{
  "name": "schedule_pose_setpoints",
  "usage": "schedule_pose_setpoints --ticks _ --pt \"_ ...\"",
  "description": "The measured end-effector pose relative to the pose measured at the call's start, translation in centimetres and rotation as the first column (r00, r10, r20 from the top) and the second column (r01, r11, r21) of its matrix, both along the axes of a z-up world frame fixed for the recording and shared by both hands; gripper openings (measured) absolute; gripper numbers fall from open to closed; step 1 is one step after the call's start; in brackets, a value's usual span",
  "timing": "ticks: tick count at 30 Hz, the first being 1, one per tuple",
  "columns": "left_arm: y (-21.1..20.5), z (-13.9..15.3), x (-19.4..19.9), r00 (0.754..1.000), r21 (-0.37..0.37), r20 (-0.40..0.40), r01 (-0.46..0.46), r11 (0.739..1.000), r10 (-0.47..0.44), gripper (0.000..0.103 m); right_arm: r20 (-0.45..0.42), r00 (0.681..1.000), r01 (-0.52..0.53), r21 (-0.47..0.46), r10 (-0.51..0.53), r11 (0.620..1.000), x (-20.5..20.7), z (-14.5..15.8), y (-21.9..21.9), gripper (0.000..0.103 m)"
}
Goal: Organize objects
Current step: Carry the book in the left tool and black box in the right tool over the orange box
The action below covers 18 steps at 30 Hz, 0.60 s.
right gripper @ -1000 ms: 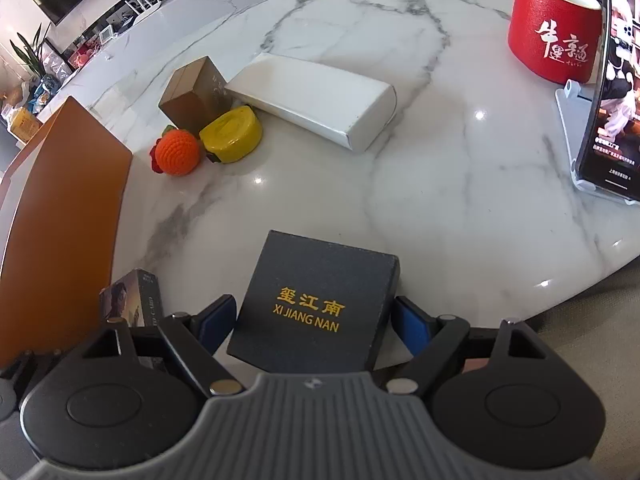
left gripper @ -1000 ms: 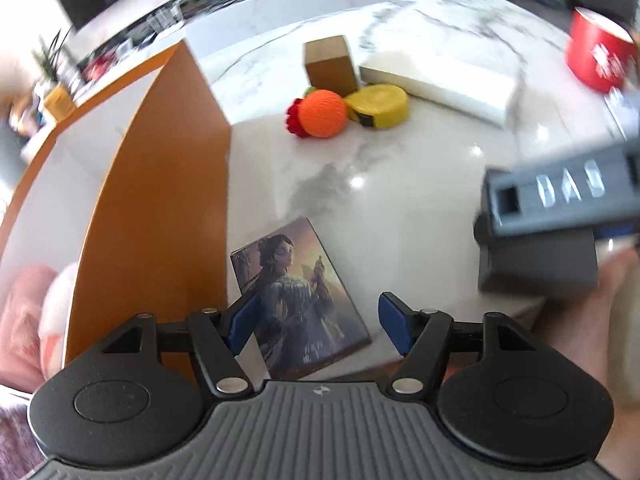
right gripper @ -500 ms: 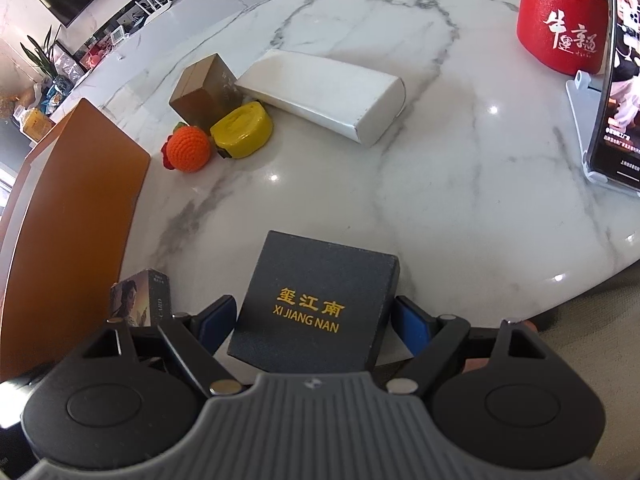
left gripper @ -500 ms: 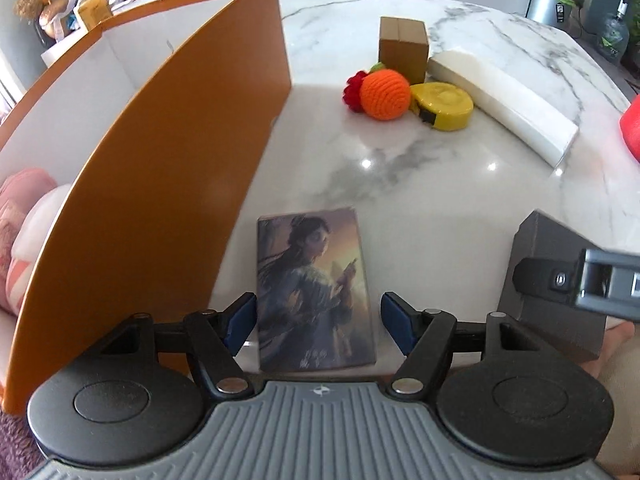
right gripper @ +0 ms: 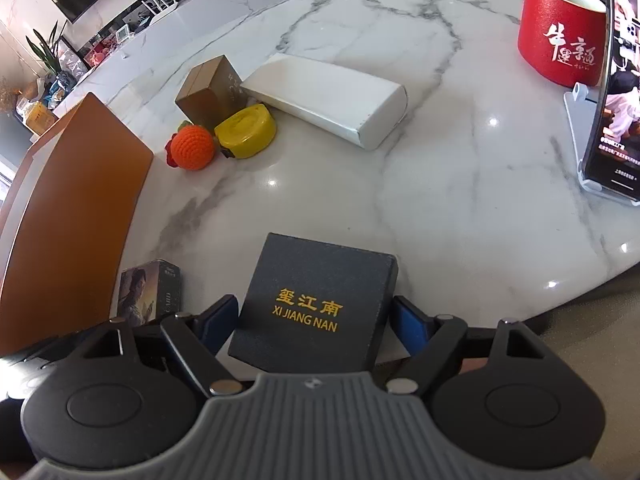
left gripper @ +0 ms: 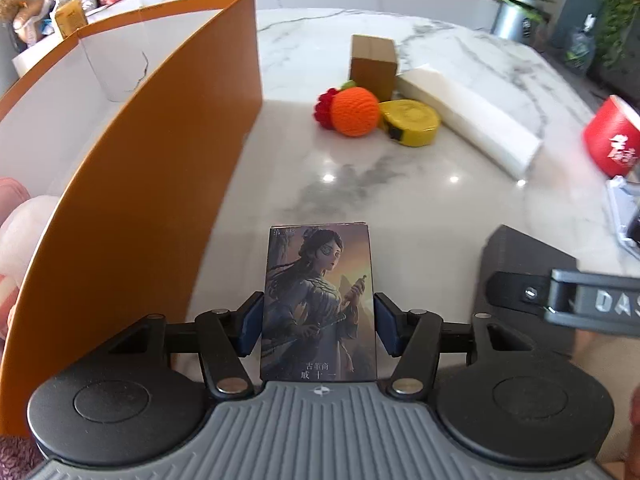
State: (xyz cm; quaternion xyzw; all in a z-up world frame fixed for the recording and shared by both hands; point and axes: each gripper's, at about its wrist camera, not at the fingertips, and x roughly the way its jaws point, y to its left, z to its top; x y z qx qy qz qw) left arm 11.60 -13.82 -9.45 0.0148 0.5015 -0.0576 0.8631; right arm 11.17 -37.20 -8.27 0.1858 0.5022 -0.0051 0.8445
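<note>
Card box point(left gripper: 318, 304) newly squared between left fingers point(left gripper: 250, 324), lengthwise forward.

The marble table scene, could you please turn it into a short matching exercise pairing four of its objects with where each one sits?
Things:
1. illustrated card box with a woman's portrait
2. dark grey square box lettered XI JIANG NAN
3. orange crocheted ball
4. red cylindrical cup with white characters

Places:
A. beside the yellow tape measure
B. between the fingers of the right tool
C. far side of the table, behind the phone on a stand
D. between the fingers of the left tool

Pairs: 1-D, 2-B, 3-A, 4-C
</note>
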Motion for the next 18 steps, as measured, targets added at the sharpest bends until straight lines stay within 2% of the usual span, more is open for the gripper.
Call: schedule_pose_setpoints --ticks 4,10,15,18 --pt "0.5 1.7 -0.9 0.999 -0.077 0.026 0.031 0.997 -0.029 0.066 0.027 1.000 0.014 0.043 -0.015 0.999 -0.7 1.1 -0.2 0.083" --pt "2.6 6.5 -2.7 0.989 -0.161 0.131 0.092 0.983 -0.071 0.066 0.121 0.993 -0.003 0.086 -0.007 0.996 -2.2 5.2 0.6 0.083" --pt "6.7 10.4 -2.6 0.979 -0.187 0.187 0.113 0.976 -0.078 0.066 0.208 0.977 -0.083 0.122 0.057 0.989 -2.3 9.3 3.3 0.083" --pt "9.6 12.4 -1.9 0.973 -0.151 0.216 0.120 0.981 -0.086 0.066 0.249 0.962 -0.147 0.127 0.112 0.981 -1.6 11.7 5.6 0.083"
